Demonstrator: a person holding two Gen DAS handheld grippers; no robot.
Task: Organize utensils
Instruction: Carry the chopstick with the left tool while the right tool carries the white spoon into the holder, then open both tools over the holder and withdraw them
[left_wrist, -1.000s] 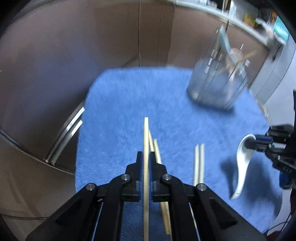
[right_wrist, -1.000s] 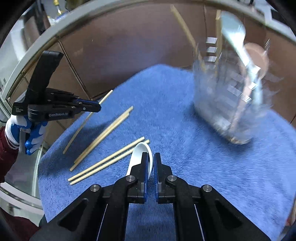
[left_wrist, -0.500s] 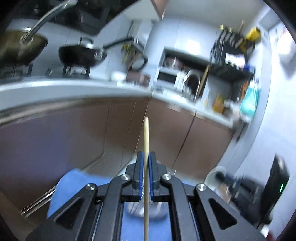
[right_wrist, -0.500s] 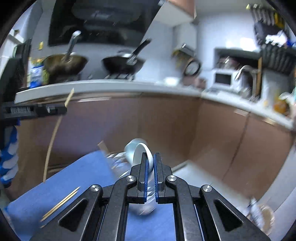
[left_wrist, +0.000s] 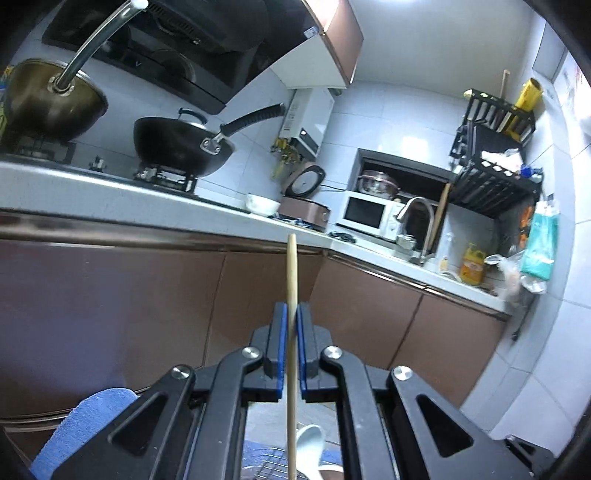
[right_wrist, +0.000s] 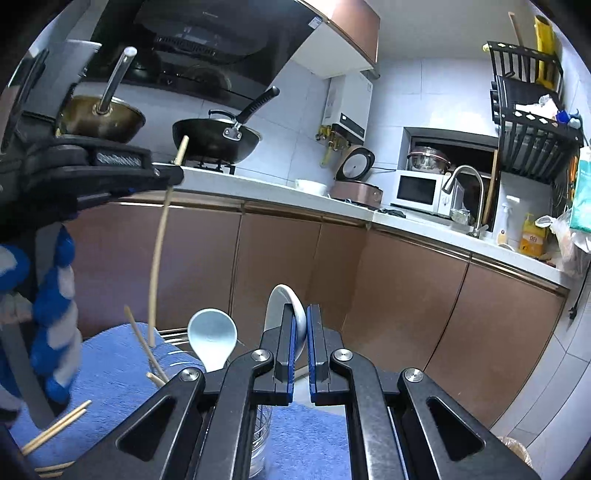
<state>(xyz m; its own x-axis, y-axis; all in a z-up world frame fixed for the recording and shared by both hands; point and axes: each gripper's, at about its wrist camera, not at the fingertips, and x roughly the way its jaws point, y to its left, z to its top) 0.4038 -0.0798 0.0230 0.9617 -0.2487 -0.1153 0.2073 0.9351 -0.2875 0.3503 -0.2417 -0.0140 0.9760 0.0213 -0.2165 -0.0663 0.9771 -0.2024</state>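
The left claw (left_wrist: 291, 347) is pinching a wooden chopstick (left_wrist: 291, 295) between its blue pads, the stick's long axis running straight along the fingers, tip toward 12 o'clock and tail toward 6 in the left wrist view. The right claw (right_wrist: 300, 350) is pressed together on the rim of a white ceramic spoon (right_wrist: 286, 306), bowl up.

What the coming move seems to turn on is the wire utensil holder (right_wrist: 260, 435). It sits low, at about 6 o'clock under both claws, on the blue mat (right_wrist: 110, 376), and already holds a pale blue spoon (right_wrist: 212, 332). In the right wrist view the chopstick (right_wrist: 159, 251) hangs near vertical, its lower end just at 11 o'clock of the holder's rim, so the left hand is probably the nearer, though the fisheye makes this uncertain. More chopsticks (right_wrist: 55, 428) lie at 8 o'clock on the mat.
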